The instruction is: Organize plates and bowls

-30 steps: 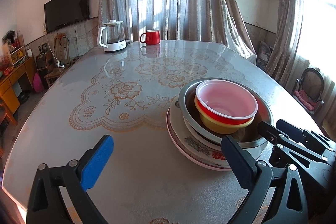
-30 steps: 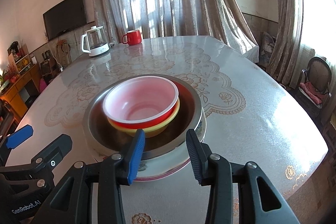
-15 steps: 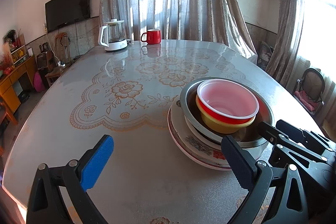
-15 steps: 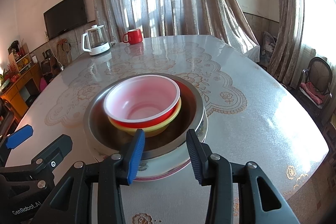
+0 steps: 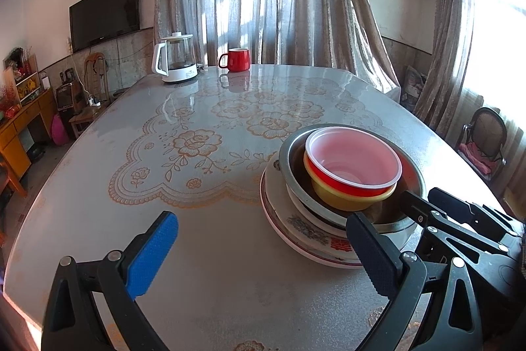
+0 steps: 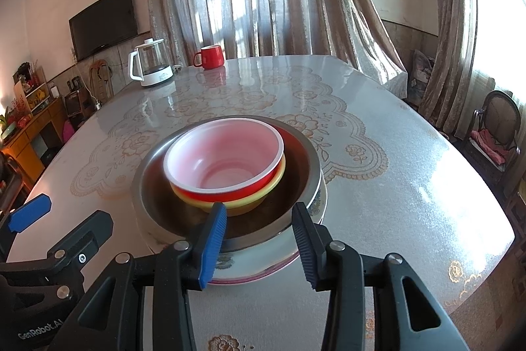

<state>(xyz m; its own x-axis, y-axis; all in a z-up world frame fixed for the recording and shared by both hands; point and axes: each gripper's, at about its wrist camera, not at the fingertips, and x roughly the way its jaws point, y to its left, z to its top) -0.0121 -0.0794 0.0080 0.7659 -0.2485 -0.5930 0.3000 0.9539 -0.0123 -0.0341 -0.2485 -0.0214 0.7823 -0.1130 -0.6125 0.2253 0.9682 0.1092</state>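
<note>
- At the far left of the table [image 5: 98,219], a white kettle [image 5: 174,58] and a red mug [image 5: 235,59] are seen standing near the far edge, well apart from the stack.
- The left hand-held gripper [image 5: 259,255] is held low over the near part of the table, its jaws spread wide with nothing between them; only bare tabletop is framed there, and the stack lies just beside its right finger.
- The stack sits right of the table's middle: a flowered plate [image 6: 256,265] at the bottom, a steel bowl [image 6: 305,166] on it, then a yellow bowl [image 6: 263,194], with a red bowl [image 6: 227,160] nested on top. A further white dish seems to lie between plate and steel bowl in the left view, though this cannot be told for certain.
- The right hand-held gripper [image 6: 259,239] is held at the near rim of the stack, jaws partly spread and closed on nothing; whether a pad touches the steel rim cannot be told.
- The nesting is judged to be essentially done, so a final check or a release step seems to be in hand.
- If the stack is to be shifted, a firm pinch on the plate's rim would be called for, with the load kept level so the light upper bowls are not tipped.
</note>
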